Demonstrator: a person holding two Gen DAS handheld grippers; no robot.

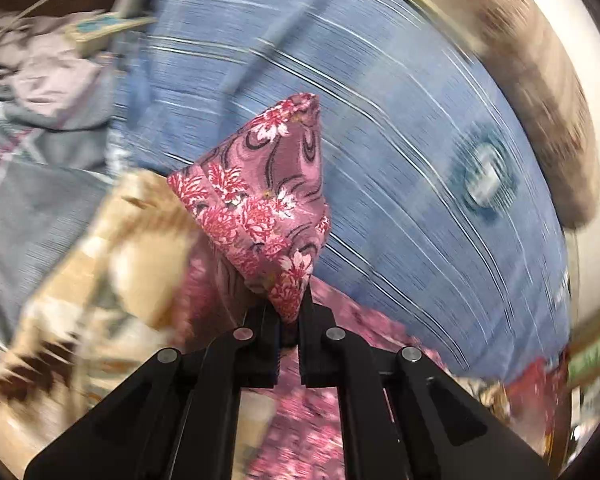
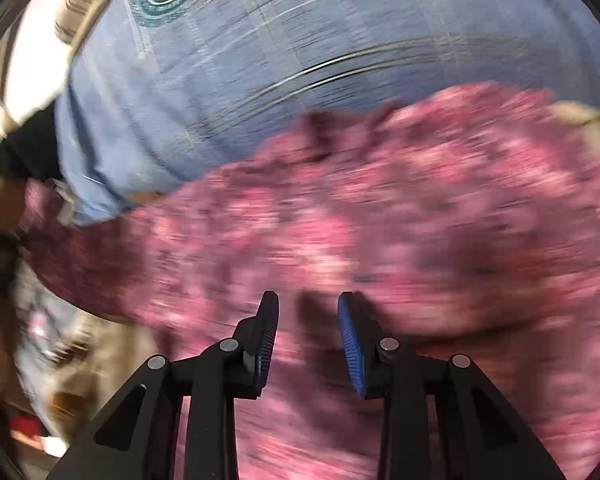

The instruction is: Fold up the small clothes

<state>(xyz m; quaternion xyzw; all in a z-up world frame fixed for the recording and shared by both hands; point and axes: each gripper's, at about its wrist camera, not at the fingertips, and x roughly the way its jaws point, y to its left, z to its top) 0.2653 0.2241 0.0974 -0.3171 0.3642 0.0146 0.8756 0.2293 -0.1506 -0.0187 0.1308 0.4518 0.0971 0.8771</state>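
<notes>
One pink floral garment [image 1: 260,200]: left gripper [image 1: 290,320] clamps corner; right gripper [image 2: 308,336] fingers parted, empty, above it.

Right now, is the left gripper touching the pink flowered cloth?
Touching. The left wrist view shows the left gripper shut on a corner of the pink flowered cloth.

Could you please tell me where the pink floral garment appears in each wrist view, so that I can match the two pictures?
Left wrist view: the pink floral garment stands up at centre as a peaked corner, pinched in the shut left tongs.
Right wrist view: it fills the lower and right half, blurred, beyond the open, empty right tongs.
Shared landmark: the blue striped cloth with its round teal emblem.
</notes>
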